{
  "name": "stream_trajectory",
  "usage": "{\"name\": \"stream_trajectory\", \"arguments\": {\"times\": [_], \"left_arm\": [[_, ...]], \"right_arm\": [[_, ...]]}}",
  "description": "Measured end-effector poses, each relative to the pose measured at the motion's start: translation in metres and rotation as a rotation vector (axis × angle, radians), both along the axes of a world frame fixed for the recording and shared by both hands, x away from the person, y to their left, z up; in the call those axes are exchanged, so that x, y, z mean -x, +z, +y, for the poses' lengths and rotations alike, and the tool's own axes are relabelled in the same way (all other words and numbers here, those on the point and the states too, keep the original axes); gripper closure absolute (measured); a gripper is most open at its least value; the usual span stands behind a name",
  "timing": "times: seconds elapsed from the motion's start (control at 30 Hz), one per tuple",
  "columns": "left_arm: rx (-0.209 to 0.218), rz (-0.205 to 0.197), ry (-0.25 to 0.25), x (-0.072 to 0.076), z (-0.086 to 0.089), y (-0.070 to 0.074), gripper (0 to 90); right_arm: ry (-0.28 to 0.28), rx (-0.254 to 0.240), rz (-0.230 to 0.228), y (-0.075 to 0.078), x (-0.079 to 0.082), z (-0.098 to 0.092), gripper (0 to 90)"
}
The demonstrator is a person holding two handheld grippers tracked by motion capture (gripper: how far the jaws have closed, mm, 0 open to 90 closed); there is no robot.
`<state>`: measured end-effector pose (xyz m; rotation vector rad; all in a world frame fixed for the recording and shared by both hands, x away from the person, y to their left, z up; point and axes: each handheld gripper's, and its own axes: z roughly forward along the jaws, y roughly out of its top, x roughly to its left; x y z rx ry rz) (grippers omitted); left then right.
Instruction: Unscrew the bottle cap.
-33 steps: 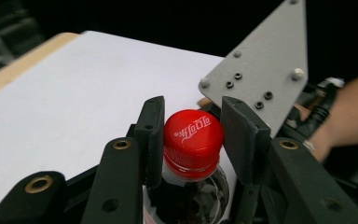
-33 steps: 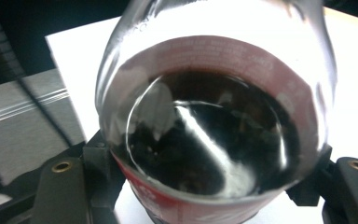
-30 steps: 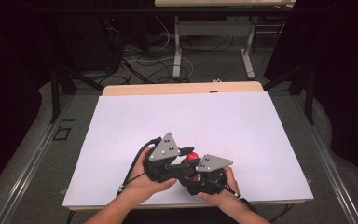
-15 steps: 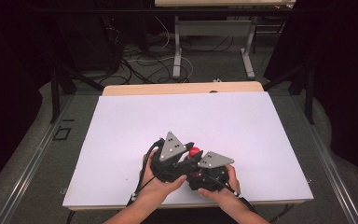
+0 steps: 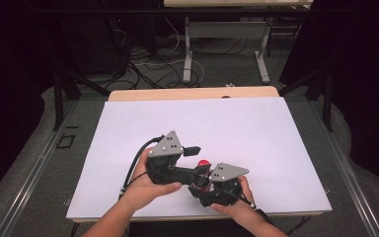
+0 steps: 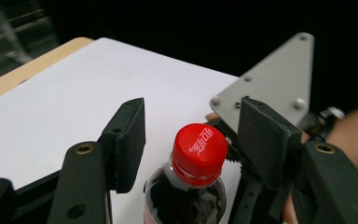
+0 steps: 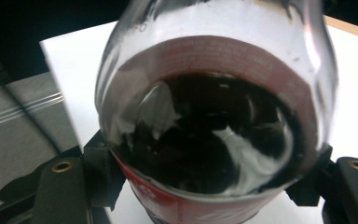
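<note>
now the right tongs [image 7: 205, 186] pinch the cola bottle [image 7: 209, 135] upright; its red cap [image 6: 199, 147] stands between the left tongs [image 6: 191, 140] (just spread, untouching).

In the high view the cola bottle [image 5: 204, 164] is hidden by both grippers, only its red cap showing at lower centre. In the right gripper view its body [image 7: 214, 126] is cut off top and bottom, label print blurred.

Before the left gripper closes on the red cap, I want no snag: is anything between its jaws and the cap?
Nothing visible: the red cap sits in open air between the left gripper's spread jaws, while the right gripper clamps the bottle lower down.
</note>
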<state>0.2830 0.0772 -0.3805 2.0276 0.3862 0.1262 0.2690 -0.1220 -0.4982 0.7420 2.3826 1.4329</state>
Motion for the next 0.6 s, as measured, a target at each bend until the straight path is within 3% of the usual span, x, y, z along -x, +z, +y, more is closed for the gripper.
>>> {"name": "stream_trajectory", "arguments": {"times": [0.07, 0.13, 0.23, 0.4, 0.47, 0.6], "left_arm": [[0.005, -0.017, -0.064, -0.004, 0.004, -0.002, 42.1], [0.013, 0.014, -0.171, -0.010, 0.007, -0.005, 42.1], [0.024, 0.045, -0.248, -0.016, 0.011, -0.011, 43.6], [0.030, 0.078, -0.296, -0.019, 0.014, -0.016, 53.3], [0.018, 0.080, -0.314, -0.019, 0.013, -0.018, 53.3], [-0.014, 0.043, -0.338, -0.017, 0.010, -0.019, 57.9]], "right_arm": [[0.045, 0.006, -0.001, 0.000, 0.001, 0.001, 28.7], [0.069, -0.007, -0.007, 0.000, 0.004, 0.004, 28.7], [0.102, -0.005, -0.019, 0.001, 0.008, 0.007, 28.7], [0.132, -0.005, -0.020, 0.001, 0.009, 0.010, 28.7], [0.135, -0.004, -0.023, 0.000, 0.010, 0.011, 28.7], [0.148, 0.000, -0.021, 0.000, 0.011, 0.011, 28.7]]}}
